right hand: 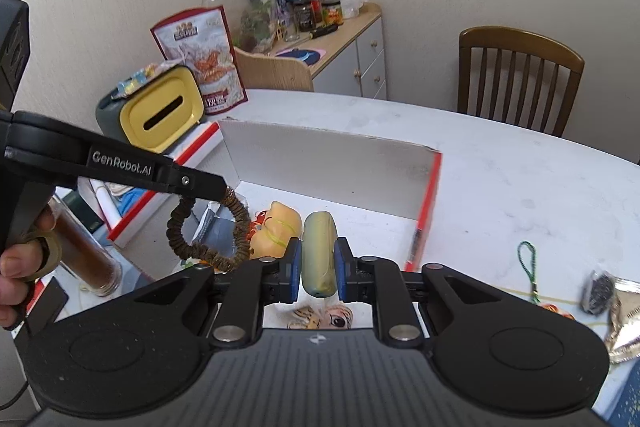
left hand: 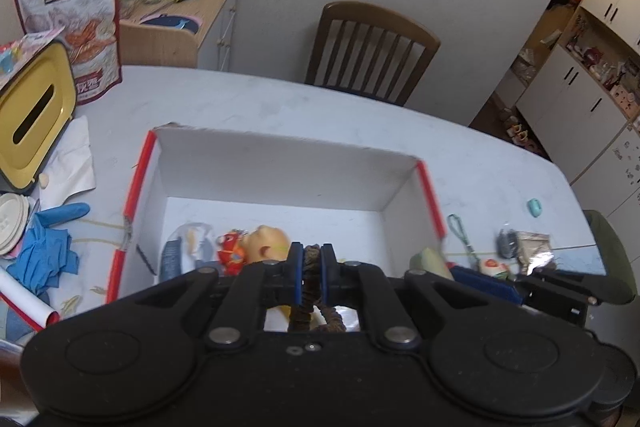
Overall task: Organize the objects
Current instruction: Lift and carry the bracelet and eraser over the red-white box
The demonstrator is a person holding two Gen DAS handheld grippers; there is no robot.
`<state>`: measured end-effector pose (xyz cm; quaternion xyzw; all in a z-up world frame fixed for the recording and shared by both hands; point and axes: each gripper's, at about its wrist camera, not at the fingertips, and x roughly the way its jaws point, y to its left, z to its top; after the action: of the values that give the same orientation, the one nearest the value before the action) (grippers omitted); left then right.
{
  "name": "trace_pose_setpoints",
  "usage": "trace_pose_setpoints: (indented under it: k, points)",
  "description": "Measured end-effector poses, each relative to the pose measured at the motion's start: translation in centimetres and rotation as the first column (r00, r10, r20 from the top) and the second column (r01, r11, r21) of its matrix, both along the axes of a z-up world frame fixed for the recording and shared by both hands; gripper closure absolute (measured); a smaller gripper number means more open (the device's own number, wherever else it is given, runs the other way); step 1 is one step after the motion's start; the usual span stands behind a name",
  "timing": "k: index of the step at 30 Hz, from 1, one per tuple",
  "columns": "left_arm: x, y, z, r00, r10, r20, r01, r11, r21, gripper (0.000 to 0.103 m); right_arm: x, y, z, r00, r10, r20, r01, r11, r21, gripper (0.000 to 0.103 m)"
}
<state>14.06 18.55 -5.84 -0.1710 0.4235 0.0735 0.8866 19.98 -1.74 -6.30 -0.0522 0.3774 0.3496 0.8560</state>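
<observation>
A white cardboard box (left hand: 276, 167) with red edges lies open on the table. My left gripper (left hand: 312, 255) hangs over its near side, shut on a brown coiled hair tie (left hand: 310, 291); the tie loops down from that gripper (right hand: 218, 187) in the right wrist view as well (right hand: 236, 227). My right gripper (right hand: 318, 261) is shut on a pale green oval pad (right hand: 318, 251) above the box (right hand: 332, 155). Inside lie a yellow doll head (left hand: 268, 243), a red figure (left hand: 232, 253) and a small packet (left hand: 188, 247). A striped tiger toy (right hand: 320, 319) shows beneath the right gripper.
To the right of the box lie a green cord charm (right hand: 530, 267), a silver foil packet (right hand: 624, 311), a dark pouch (right hand: 600, 291) and a teal bit (left hand: 534, 207). At left are a yellow tissue box (left hand: 32, 123), blue gloves (left hand: 44, 251) and a snack bag (left hand: 76, 27). A chair (left hand: 368, 51) stands behind.
</observation>
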Motion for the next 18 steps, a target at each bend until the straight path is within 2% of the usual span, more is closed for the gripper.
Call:
trace_pose_setpoints:
  k: [18]
  points:
    - [1.1, 2.2, -4.8, 0.990, -0.056, -0.128, 0.058, 0.998, 0.006, 0.096, 4.5, 5.9, -4.8, 0.994, 0.007, -0.112, -0.018, 0.995, -0.094, 0.087]
